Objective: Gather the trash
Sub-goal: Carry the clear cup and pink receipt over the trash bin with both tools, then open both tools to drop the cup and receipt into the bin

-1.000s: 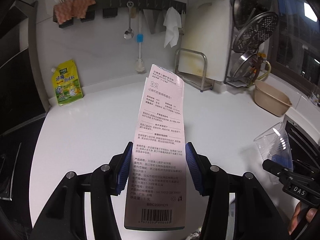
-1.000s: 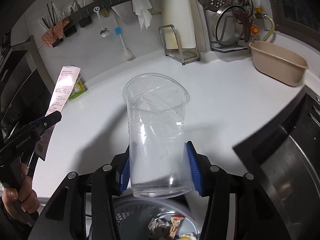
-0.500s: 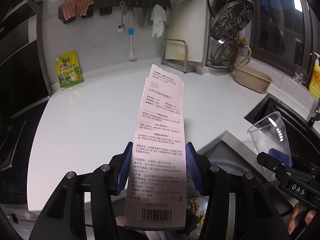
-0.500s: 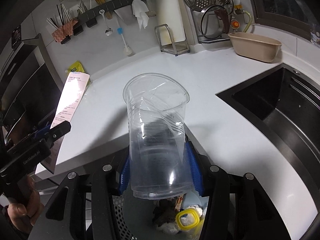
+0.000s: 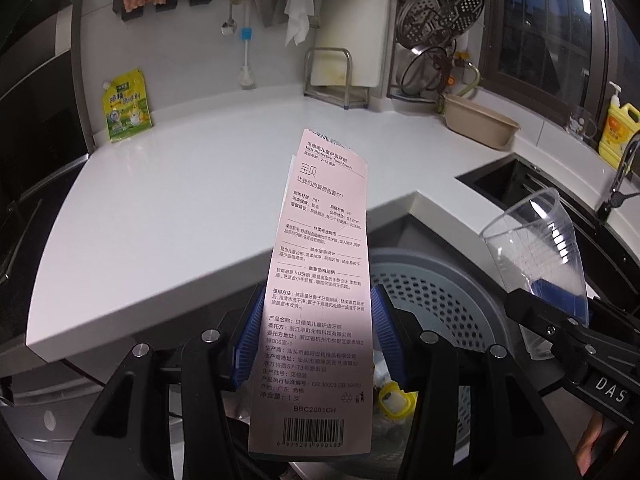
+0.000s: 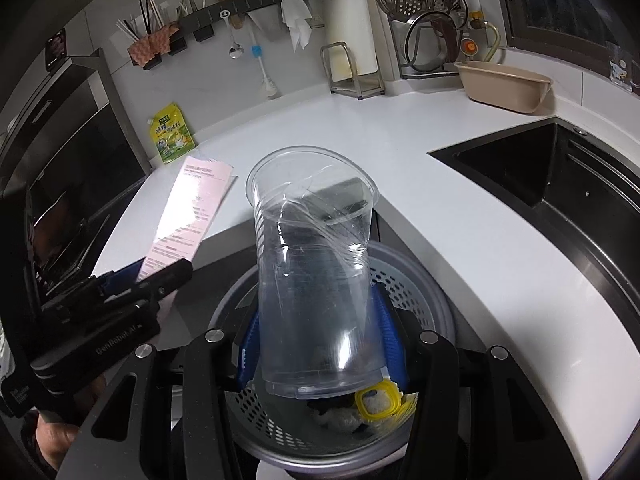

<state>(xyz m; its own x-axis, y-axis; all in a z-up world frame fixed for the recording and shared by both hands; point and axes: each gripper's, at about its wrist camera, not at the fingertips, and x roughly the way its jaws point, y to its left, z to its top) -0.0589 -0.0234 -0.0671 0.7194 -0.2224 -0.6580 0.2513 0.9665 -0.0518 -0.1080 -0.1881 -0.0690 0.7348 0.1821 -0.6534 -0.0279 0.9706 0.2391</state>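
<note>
My left gripper is shut on a long pink toothbrush package with black print and a barcode; the package also shows in the right wrist view. My right gripper is shut on a crumpled clear plastic cup, which also shows at the right of the left wrist view. Both grippers hang over a grey perforated trash bin below the counter edge. The bin holds trash, including a yellow-rimmed lid.
The white counter curves behind the bin. A green-yellow pouch leans on the back wall. A beige basin, a rack of pans, a yellow soap bottle and a black sink lie to the right.
Both grippers have pulled back from over the counter to above the trash bin, still holding the package and the cup. More of the bin's inside shows below them.
</note>
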